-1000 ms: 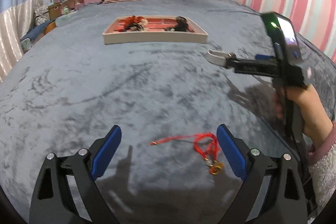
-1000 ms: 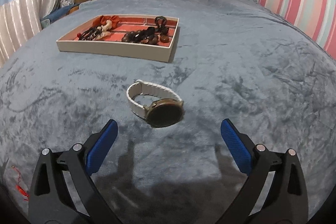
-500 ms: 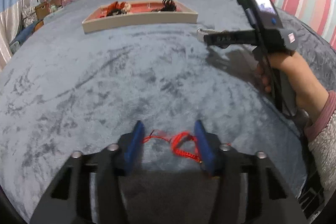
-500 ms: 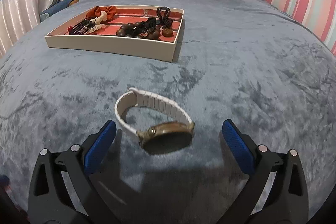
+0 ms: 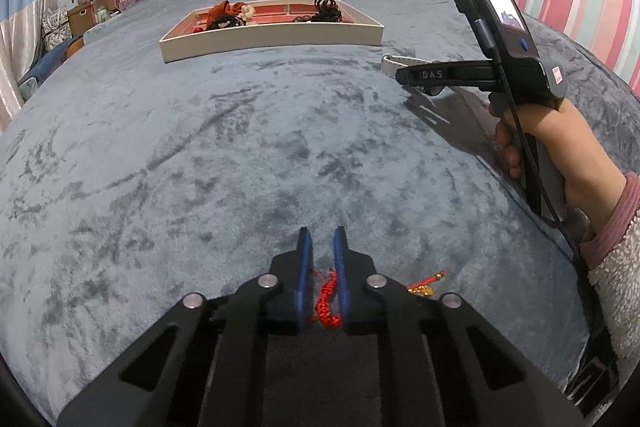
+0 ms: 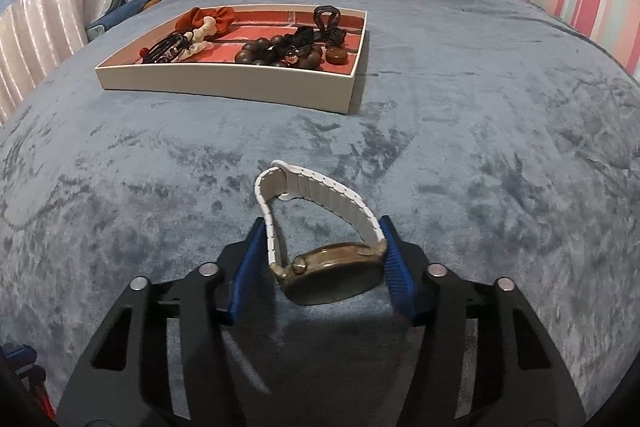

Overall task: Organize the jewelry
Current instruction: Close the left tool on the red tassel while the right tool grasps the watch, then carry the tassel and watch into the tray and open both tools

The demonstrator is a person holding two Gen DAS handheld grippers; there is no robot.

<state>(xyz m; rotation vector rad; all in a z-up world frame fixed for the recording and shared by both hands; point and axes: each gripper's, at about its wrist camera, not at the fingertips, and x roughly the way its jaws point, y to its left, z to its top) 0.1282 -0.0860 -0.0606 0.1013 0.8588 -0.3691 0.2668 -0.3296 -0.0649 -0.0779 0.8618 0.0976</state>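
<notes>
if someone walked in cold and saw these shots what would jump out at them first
Probably the two catches at the bottom of each view: the left gripper is pinched on a red cord bracelet whose gold charm trails to one side, and the right gripper clamps a white-strapped watch. Next would be the white tray farther up the grey blanket, already holding hair ties and dark beads.
</notes>
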